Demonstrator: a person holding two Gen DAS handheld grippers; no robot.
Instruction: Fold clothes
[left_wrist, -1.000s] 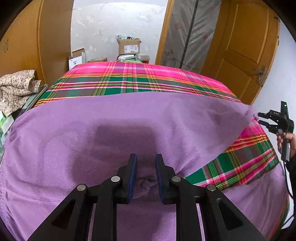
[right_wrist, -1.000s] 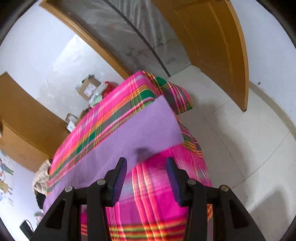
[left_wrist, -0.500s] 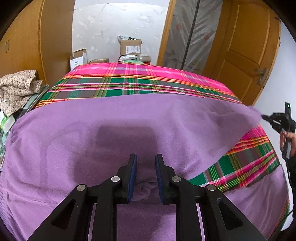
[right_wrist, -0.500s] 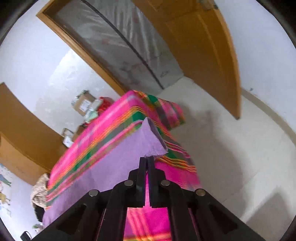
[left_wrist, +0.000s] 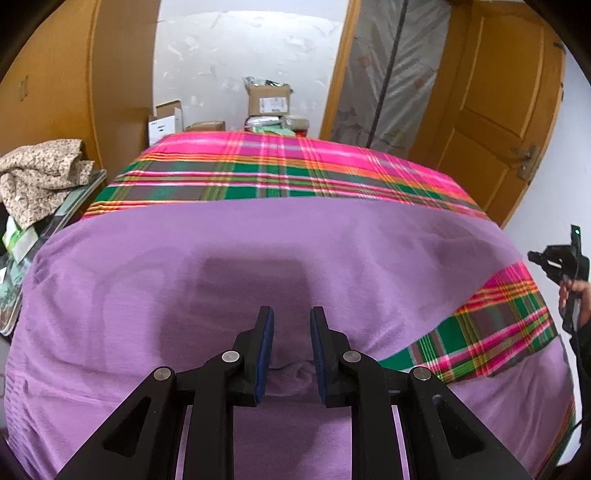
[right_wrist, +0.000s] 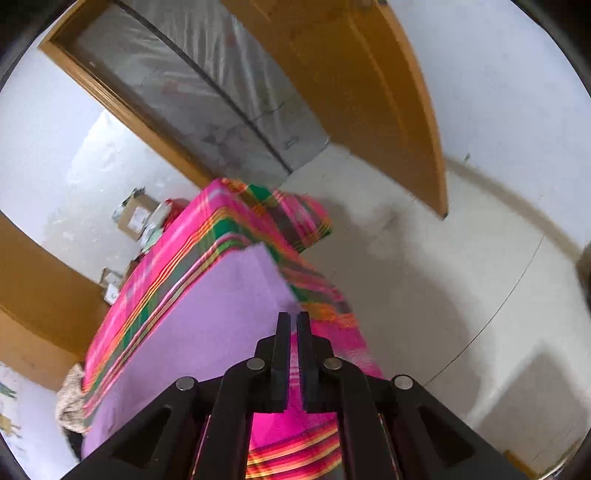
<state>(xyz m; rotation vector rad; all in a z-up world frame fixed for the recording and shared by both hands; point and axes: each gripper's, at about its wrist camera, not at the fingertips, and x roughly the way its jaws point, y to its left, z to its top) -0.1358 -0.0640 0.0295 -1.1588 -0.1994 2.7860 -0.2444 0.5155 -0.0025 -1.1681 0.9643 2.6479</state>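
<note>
Over the bed with the pink, green and orange checked cover (left_wrist: 280, 173), spread wide: large purple fleece cloth (left_wrist: 184, 266), reaching from the near edge of the bed to about its middle, far part of the cover left bare.

Step in hand, as judged: taking hold of two points of the cloth for a first fold.

Left gripper (left_wrist: 291, 314) at the near edge of the bed, jaws partly apart, clamped on a small bunched fold of the purple cloth low between the pads.

Right gripper (right_wrist: 293, 317) at the right side of the bed, carried by a hand (left_wrist: 576, 299). Jaws closed down and then eased a little apart, only a thin slit left, nothing between them. Corner of the cloth just ahead of the tips, apart from them.

Next move, probably: open the right jaws again, push over that corner, close firmly, then lift both points together and carry them across the bed.

Beyond the far end of the bed: brown cardboard box (left_wrist: 269, 99) with a white shipping label, and a white carton (left_wrist: 166, 123) with dark print. Writing on both too small to read; no brand to make out.
</note>
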